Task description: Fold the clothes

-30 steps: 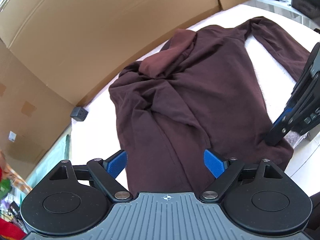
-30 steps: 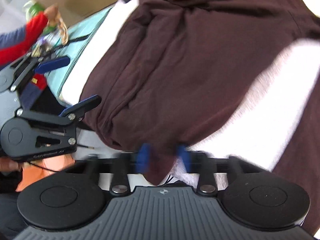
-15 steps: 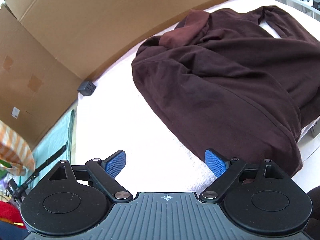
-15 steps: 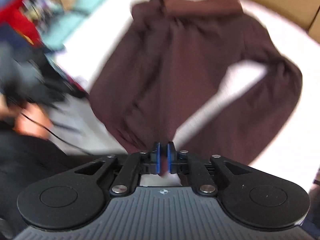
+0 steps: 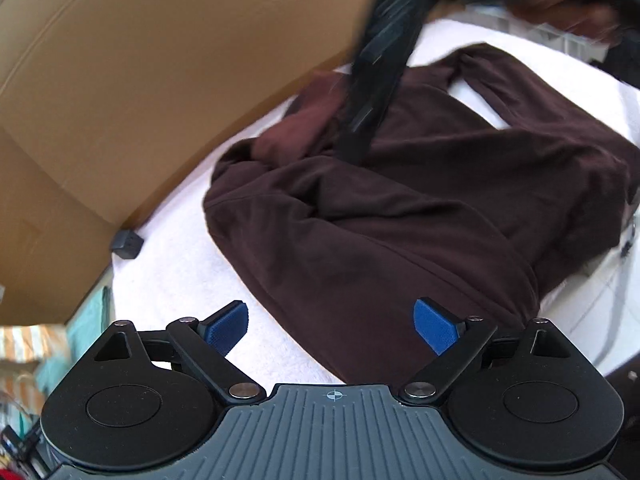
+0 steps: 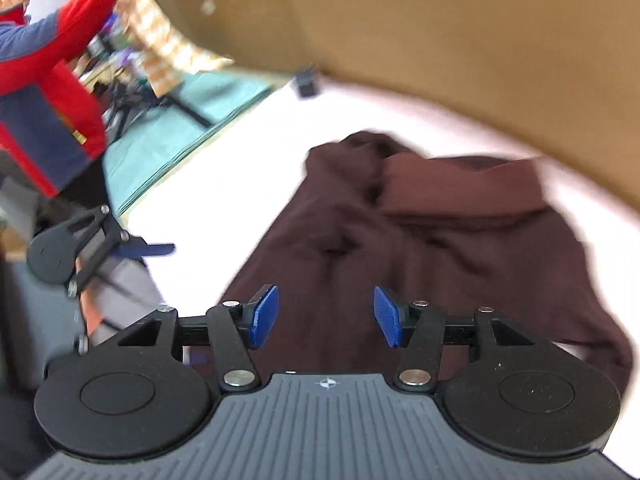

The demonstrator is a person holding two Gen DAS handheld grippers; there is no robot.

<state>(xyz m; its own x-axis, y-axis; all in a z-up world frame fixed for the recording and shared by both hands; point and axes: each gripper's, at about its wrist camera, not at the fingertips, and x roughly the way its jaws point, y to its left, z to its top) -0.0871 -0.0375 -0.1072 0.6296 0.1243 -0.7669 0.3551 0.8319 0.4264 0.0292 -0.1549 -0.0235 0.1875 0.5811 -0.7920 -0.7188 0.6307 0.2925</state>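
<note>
I look for words and numbers and I find none that I can read. The big cardboard sheet (image 6: 460,40) has a small pale sticker on it, but it is too blurry for me to read. On the grey body of each gripper I see only a tiny round cross mark, on the left gripper (image 5: 334,326) and on the right gripper (image 6: 326,316). That mark is a sign, not a word. The dark brown top (image 5: 400,220) has no print that I can see.
</note>
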